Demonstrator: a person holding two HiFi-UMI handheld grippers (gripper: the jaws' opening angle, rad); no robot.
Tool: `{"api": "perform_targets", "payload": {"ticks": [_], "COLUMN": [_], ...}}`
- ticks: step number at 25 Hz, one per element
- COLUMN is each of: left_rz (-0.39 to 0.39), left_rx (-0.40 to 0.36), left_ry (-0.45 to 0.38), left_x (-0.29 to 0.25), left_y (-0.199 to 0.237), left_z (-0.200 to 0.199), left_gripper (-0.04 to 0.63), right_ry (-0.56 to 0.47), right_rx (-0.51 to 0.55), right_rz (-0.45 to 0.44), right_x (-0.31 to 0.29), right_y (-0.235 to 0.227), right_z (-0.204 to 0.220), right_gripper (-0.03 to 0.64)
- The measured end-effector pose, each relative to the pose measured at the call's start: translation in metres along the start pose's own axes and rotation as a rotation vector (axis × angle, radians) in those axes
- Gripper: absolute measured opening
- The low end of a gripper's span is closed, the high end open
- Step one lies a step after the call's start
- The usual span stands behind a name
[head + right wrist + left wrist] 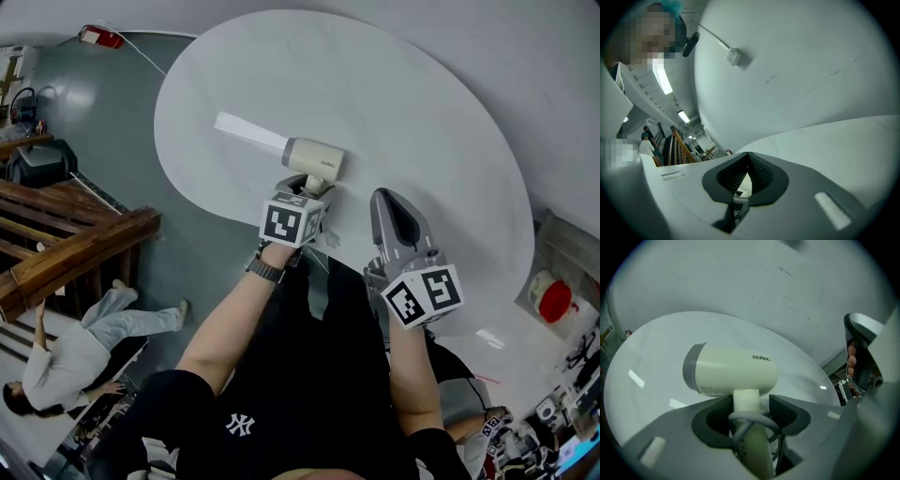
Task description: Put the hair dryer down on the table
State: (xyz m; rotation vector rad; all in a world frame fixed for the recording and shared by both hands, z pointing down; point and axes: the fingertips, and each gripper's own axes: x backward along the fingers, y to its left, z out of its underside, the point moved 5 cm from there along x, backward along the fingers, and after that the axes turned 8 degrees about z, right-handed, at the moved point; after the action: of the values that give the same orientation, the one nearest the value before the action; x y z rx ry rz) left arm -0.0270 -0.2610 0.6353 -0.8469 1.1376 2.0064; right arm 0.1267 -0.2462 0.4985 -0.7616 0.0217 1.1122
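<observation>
A cream hair dryer (315,157) with a grey nozzle end hangs over the near edge of the round white table (422,122). My left gripper (302,190) is shut on its handle (749,405), with the grey cord looped between the jaws. In the left gripper view the dryer's barrel (731,369) lies crosswise, nozzle to the left. My right gripper (394,214) is held to the right of the dryer, over the table's near edge; its jaws are shut with nothing between them (747,177).
A white strip of light (251,133) lies on the table left of the dryer. Wooden stair rails (66,234) stand at the left, with a person (75,347) on the floor below. A red object (555,300) sits at the far right.
</observation>
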Motion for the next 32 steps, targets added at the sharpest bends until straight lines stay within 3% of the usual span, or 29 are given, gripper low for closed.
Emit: {"api": "perform_targets", "payload": {"ticks": [14, 23, 32], "left_rz": [-0.031, 0.019, 0.120], "left_rx": [0.005, -0.066, -0.155], "left_ry": [-0.057, -0.166, -0.344], "left_x": [0.041, 0.095, 0.168], "left_y": [-0.002, -0.027, -0.062], "left_z": [-0.005, -0.014, -0.018], "left_gripper": [0.252, 0.225, 0.082], "right_ry": [0.007, -0.006, -0.080], "right_rx": [0.014, 0.091, 0.164], "right_rz": [-0.034, 0.021, 0.103], "right_x": [-0.003, 0.008, 0.038], "right_y": [0.014, 0.042, 0.092], "right_z": [-0.002, -0.002, -0.003], "right_gripper": [0.023, 0.023, 0.023]}}
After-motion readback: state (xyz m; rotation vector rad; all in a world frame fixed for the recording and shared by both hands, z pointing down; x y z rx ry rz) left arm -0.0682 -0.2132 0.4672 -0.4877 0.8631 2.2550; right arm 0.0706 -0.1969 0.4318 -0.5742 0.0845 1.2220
